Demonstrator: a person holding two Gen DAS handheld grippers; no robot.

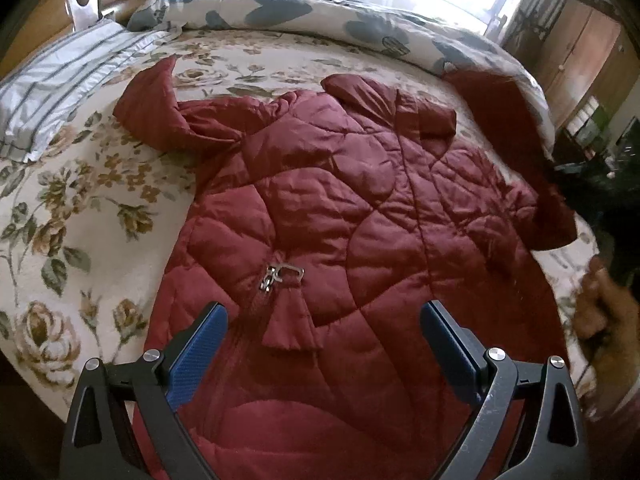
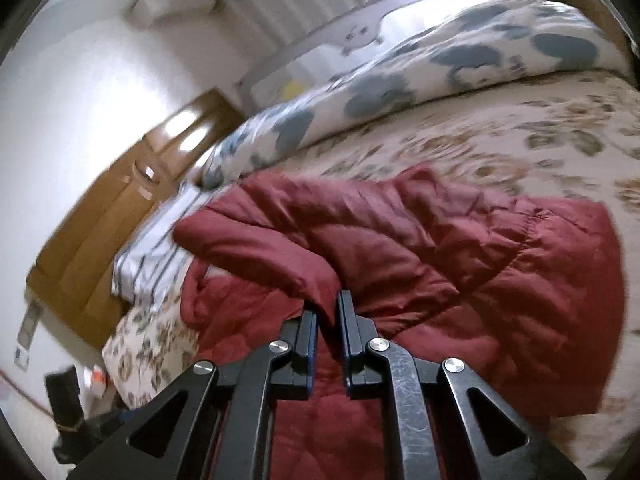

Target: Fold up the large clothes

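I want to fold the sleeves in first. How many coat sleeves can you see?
2: one sleeve bends up toward the striped pillow; the other sleeve lies off the opposite shoulder, toward the bed's edge.

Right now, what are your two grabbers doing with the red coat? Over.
Left gripper open, above the red coat. Right gripper shut on a coat fold. Coat spread on floral bedsheet; nothing blocking.
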